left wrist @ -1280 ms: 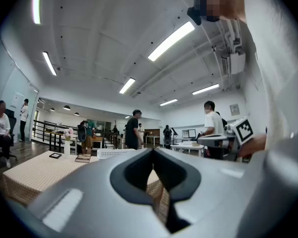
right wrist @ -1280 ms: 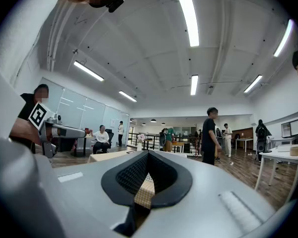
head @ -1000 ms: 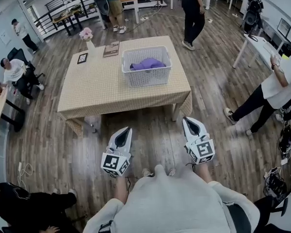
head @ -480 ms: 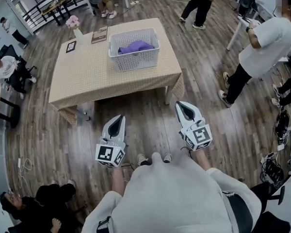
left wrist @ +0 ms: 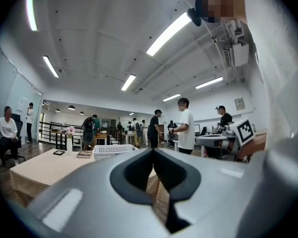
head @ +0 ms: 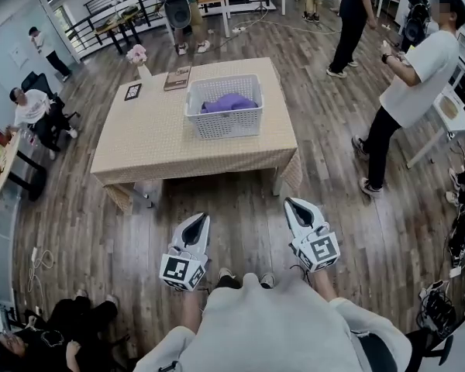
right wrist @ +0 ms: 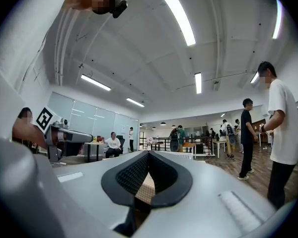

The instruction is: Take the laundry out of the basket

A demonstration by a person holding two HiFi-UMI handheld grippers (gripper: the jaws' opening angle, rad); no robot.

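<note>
A white slatted basket (head: 225,107) stands on the table (head: 155,142), which has a beige cloth, near its far right side. Purple laundry (head: 232,101) lies inside the basket. Both grippers hang over the wooden floor, short of the table's near edge. My left gripper (head: 201,218) is shut and holds nothing. My right gripper (head: 292,203) is also shut and empty. In the left gripper view the left gripper (left wrist: 153,152) points toward the basket (left wrist: 111,151). In the right gripper view the right gripper (right wrist: 148,155) shows only the cloth beyond its closed tips.
A flower vase (head: 139,56), a book (head: 178,77) and a small frame (head: 132,92) sit at the table's far end. A person in a white shirt (head: 409,91) stands to the right. Others sit at the left (head: 32,108), and desks and people fill the back.
The head view swung up and back down, so the table shifted in the picture. Both grippers stayed shut and low before the table. The person in white has come closer at the right.
</note>
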